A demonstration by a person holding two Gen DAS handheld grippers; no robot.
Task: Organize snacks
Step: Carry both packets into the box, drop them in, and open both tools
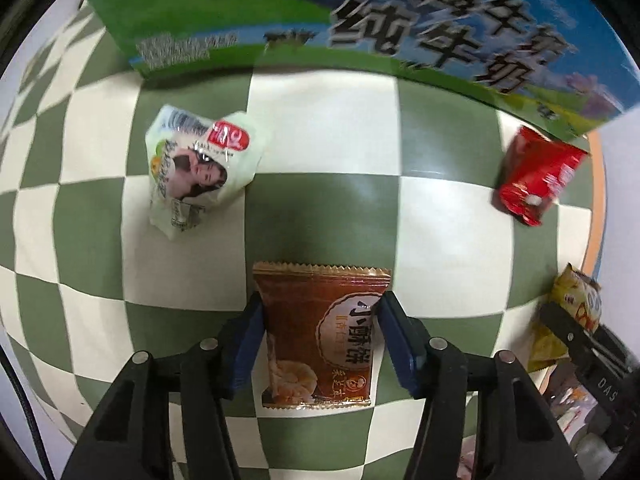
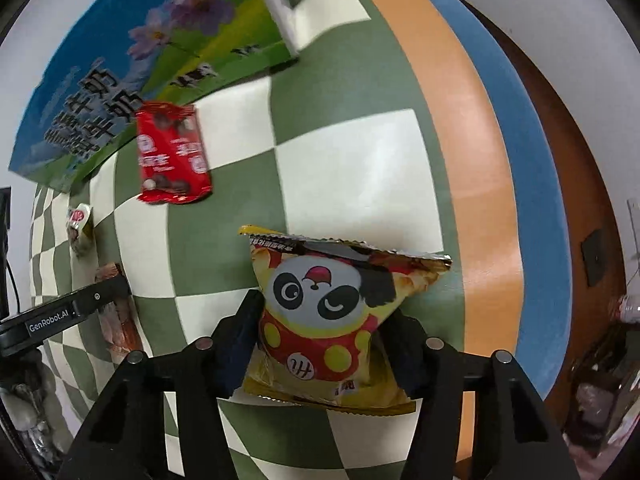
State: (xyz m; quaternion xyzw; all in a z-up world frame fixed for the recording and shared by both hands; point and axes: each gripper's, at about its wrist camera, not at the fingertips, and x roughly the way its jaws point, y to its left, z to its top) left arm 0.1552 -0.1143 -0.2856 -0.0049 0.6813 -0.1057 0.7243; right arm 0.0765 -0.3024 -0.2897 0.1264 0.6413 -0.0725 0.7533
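In the left wrist view my left gripper point(image 1: 320, 320) is shut on a brown pastry packet point(image 1: 320, 336), its blue pads pressing both sides. In the right wrist view my right gripper point(image 2: 320, 320) is shut on a yellow panda snack bag point(image 2: 328, 320). A red chocolate packet point(image 1: 536, 180) lies at the right, also seen in the right wrist view point(image 2: 172, 156). A white snack pouch point(image 1: 196, 168) lies at the left, small in the right wrist view point(image 2: 80, 228). A milk carton box point(image 1: 360, 28) stands behind them.
The green-and-white checked tablecloth point(image 1: 328, 132) covers the table, with an orange and blue border point(image 2: 480, 160) at the right edge. The box also shows in the right wrist view point(image 2: 132, 80). The other gripper shows at each view's side point(image 2: 76, 312).
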